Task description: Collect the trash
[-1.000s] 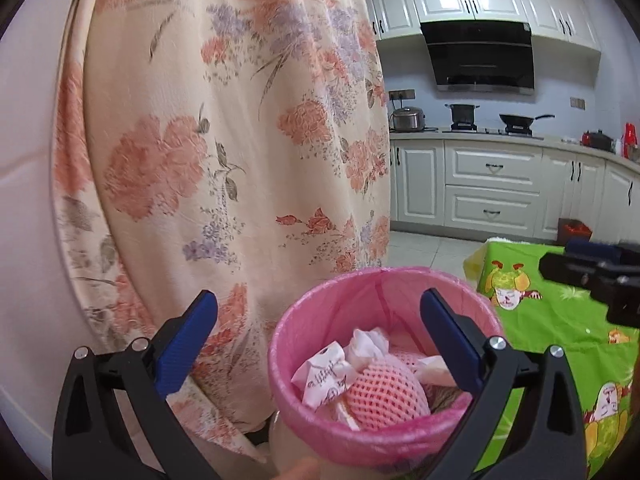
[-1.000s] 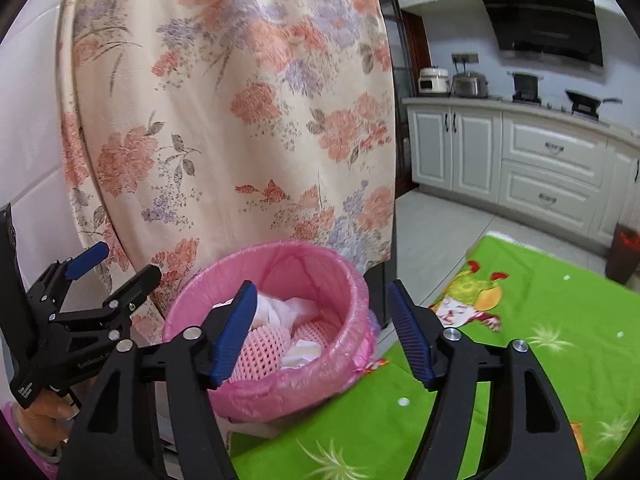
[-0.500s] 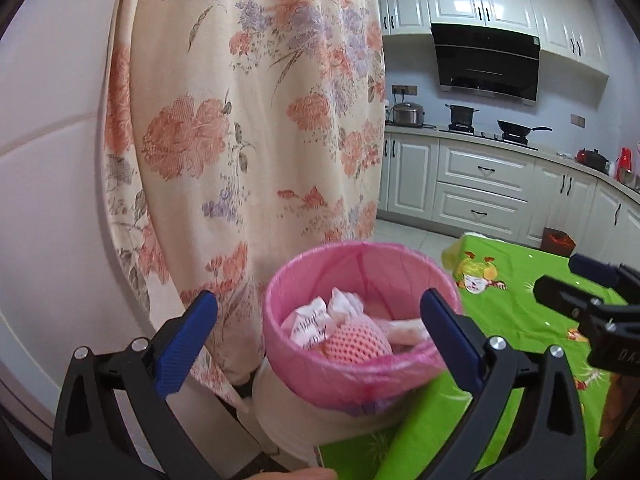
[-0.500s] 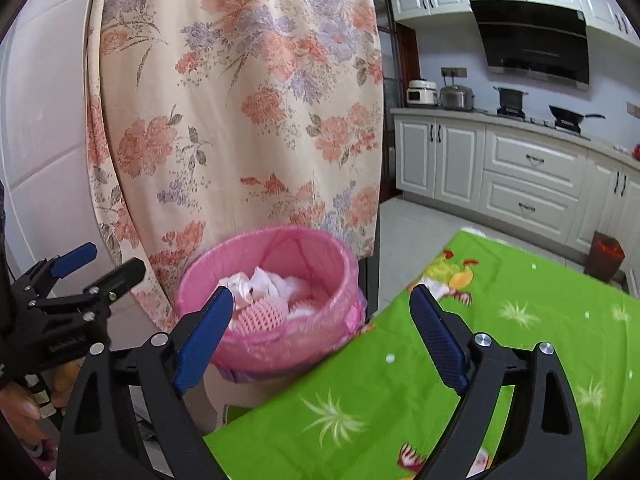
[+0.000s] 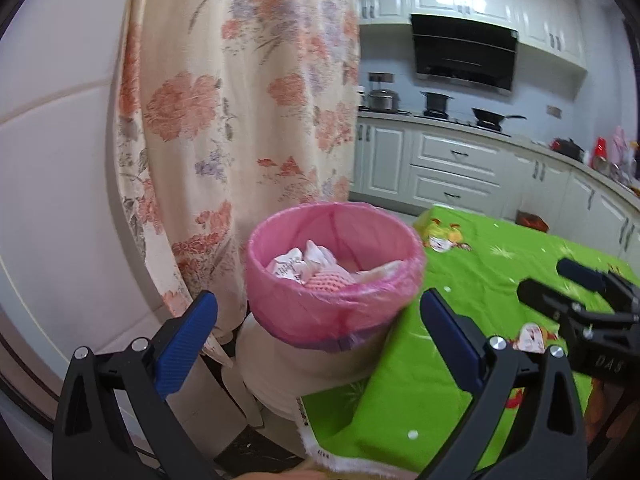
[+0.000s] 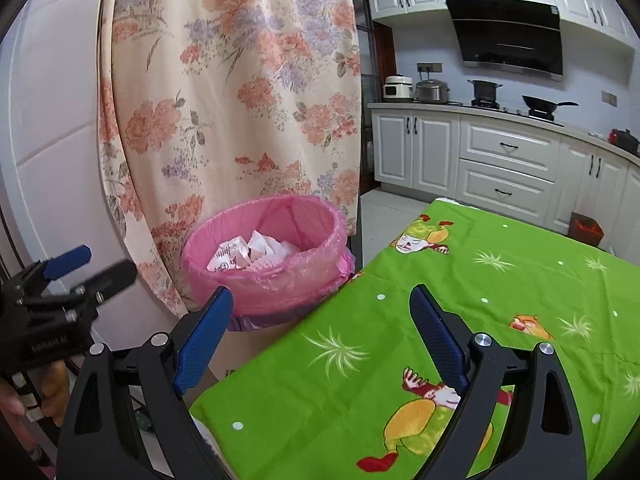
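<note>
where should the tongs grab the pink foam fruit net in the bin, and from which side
Take the pink foam net on its exposed rounded top, coming straight down through the open mouth of the pink-lined bin. It lies low among crumpled white paper, and the liner walls block any sideways approach.

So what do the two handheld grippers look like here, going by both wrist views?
Both match: the left gripper and right gripper have black angular frames with silver bolt heads and blue ribbed pads on the jaws. Each body carries white lettering, too blurred to read. No cables or sleeves are visible.
</note>
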